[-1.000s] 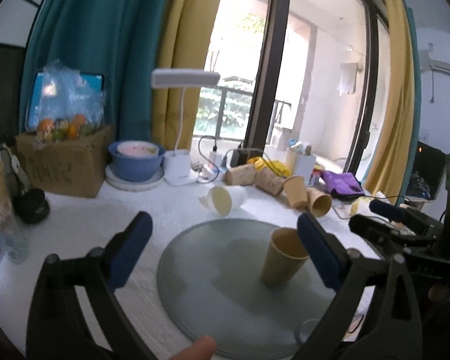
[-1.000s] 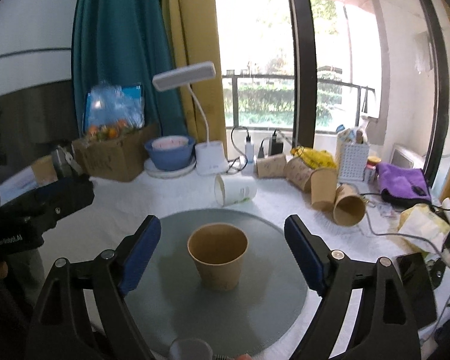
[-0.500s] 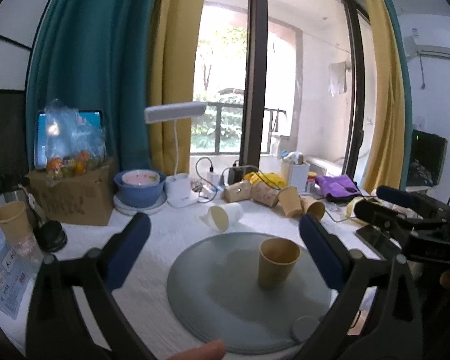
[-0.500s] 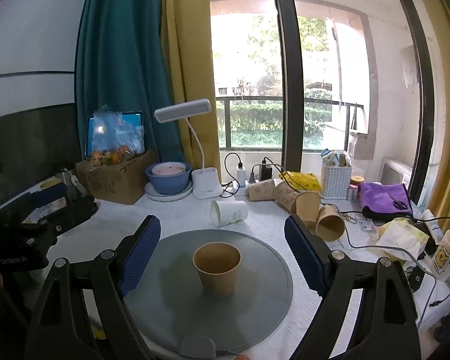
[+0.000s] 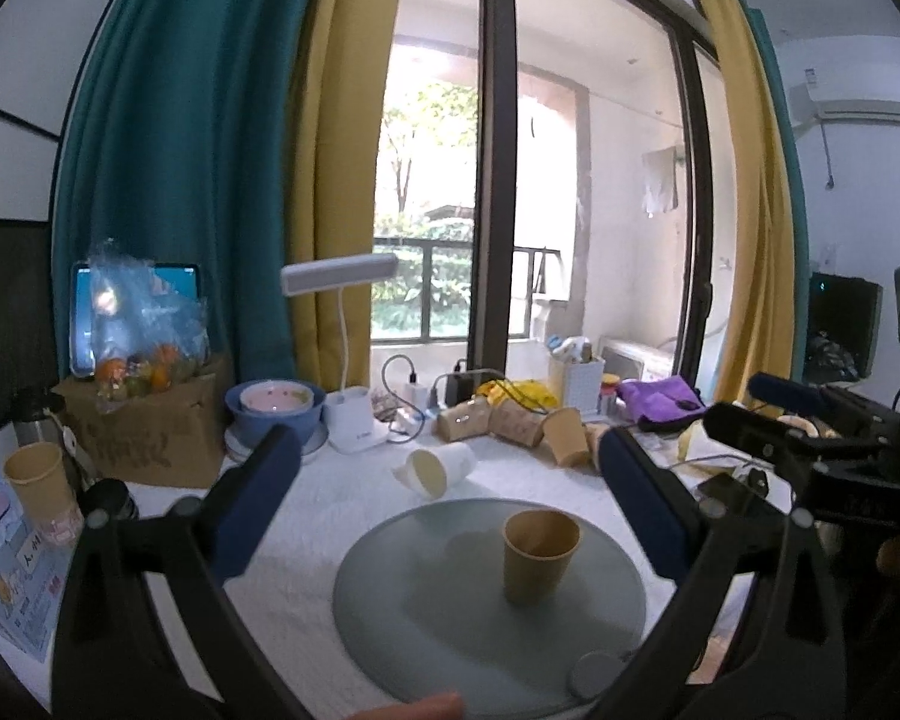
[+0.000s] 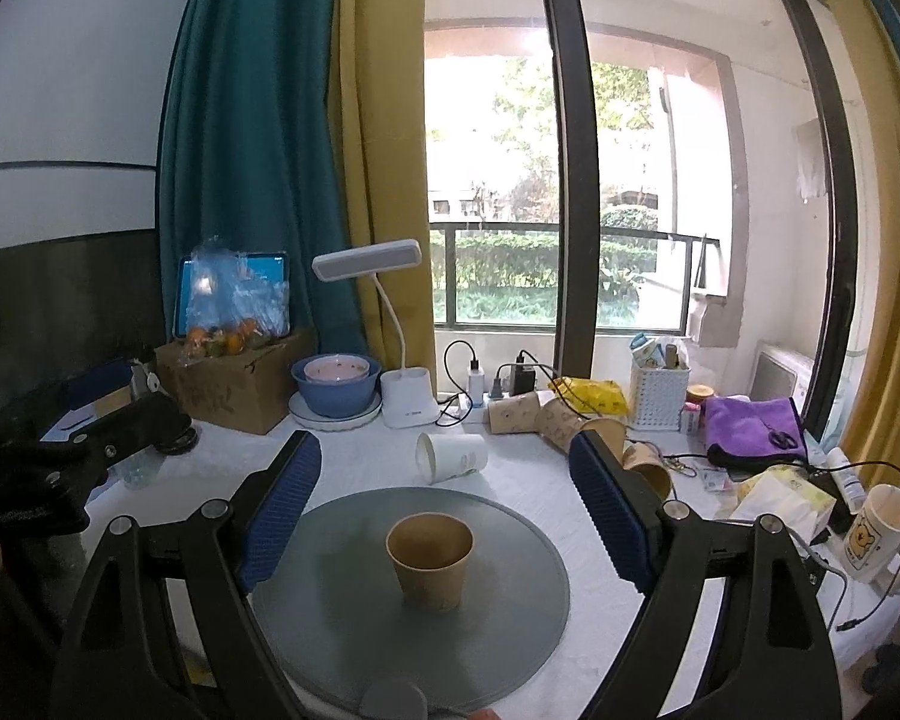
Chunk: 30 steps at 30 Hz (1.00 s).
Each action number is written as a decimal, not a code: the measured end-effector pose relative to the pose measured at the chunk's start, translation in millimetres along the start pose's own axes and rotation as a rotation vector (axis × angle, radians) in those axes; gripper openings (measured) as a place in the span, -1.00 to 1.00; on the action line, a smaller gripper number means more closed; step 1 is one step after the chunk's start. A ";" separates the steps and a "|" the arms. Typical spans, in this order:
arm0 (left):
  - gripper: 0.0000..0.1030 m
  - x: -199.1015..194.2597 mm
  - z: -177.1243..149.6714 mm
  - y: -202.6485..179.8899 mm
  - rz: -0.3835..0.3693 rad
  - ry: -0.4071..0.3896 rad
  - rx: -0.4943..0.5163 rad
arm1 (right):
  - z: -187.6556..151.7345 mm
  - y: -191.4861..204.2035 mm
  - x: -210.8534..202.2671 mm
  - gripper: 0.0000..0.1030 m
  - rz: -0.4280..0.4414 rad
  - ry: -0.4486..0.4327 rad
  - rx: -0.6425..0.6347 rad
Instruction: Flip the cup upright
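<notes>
A tan paper cup (image 5: 537, 555) stands upright, mouth up, on a round grey plate (image 5: 426, 618); it also shows in the right wrist view (image 6: 430, 561) on the same plate (image 6: 330, 600). My left gripper (image 5: 444, 495) is open and empty, raised above and behind the plate, with the cup low between its blue pads. My right gripper (image 6: 444, 495) is open and empty, the cup centred below it. The right gripper's body (image 5: 810, 450) shows at the left view's right edge.
A white cup (image 6: 453, 457) lies on its side behind the plate. Several tan cups (image 6: 546, 417) lie beyond it by a desk lamp (image 6: 408, 402), blue bowl (image 6: 336, 384), cardboard box (image 6: 234, 381), white basket (image 6: 660, 399), purple cloth (image 6: 750, 420) and mug (image 6: 876, 531).
Both grippers have pulled back and up from the upright cup, which looks smaller and farther now. The cup and plate have not moved.
</notes>
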<state>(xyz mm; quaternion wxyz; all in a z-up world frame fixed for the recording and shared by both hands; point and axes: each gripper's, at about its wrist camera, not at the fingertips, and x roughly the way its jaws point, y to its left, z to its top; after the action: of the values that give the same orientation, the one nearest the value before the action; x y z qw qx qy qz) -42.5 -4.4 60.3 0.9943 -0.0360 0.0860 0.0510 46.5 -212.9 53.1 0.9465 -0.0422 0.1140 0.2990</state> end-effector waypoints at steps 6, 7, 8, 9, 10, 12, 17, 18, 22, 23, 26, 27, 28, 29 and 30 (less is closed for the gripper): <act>0.95 1.9 1.6 -1.2 -0.007 0.000 -0.002 | 1.2 -2.3 0.7 0.69 -0.009 -0.006 0.006; 0.95 2.2 1.9 -1.1 -0.008 0.000 -0.003 | 1.1 -2.5 1.2 0.69 -0.009 -0.005 0.007; 0.95 2.5 1.7 -1.1 -0.008 0.001 -0.003 | 1.4 -2.5 1.0 0.69 -0.009 -0.006 0.007; 0.95 2.6 1.7 -1.1 -0.007 0.001 -0.004 | 1.1 -2.6 1.6 0.69 -0.009 -0.005 0.008; 0.95 2.7 1.8 -0.9 -0.007 0.000 -0.004 | 1.2 -2.4 1.6 0.69 -0.008 -0.005 0.007; 0.95 3.1 2.1 -1.3 -0.006 0.000 -0.005 | 1.4 -2.5 1.1 0.69 -0.009 -0.005 0.007; 0.95 4.0 2.7 -2.5 -0.007 0.001 -0.006 | 0.7 -1.6 1.5 0.69 -0.008 -0.003 0.006; 0.95 3.6 2.3 -2.3 -0.005 0.000 -0.005 | 0.3 -1.6 1.8 0.69 -0.007 -0.002 0.007; 0.95 4.6 1.3 -3.8 -0.006 0.004 -0.005 | -1.0 -1.3 2.7 0.69 -0.006 0.000 0.007; 0.95 5.0 0.7 -4.2 -0.006 0.005 -0.004 | -0.5 -1.3 2.4 0.69 -0.007 0.000 0.007; 0.95 5.1 -0.1 -5.1 -0.007 0.005 -0.004 | -0.5 -0.9 2.4 0.69 -0.007 0.000 0.007; 0.95 5.3 -0.1 -4.9 -0.006 0.005 -0.004 | -1.1 -1.0 2.6 0.69 -0.007 0.000 0.007; 0.95 5.4 -0.1 -4.8 -0.006 0.006 -0.005 | -0.9 -0.9 2.6 0.69 -0.007 0.001 0.007; 0.95 5.4 -0.1 -4.7 -0.005 0.006 -0.005 | -1.2 -0.9 2.7 0.69 -0.007 0.001 0.007; 0.95 5.4 -0.3 -4.7 -0.005 0.007 -0.007 | -0.7 -1.0 2.6 0.69 -0.007 0.001 0.006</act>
<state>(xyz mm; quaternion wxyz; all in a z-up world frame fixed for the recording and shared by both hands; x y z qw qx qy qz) -36.8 -8.5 59.4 0.9940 -0.0398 0.0893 0.0488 49.0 -212.4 51.9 0.9475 -0.0398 0.1154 0.2955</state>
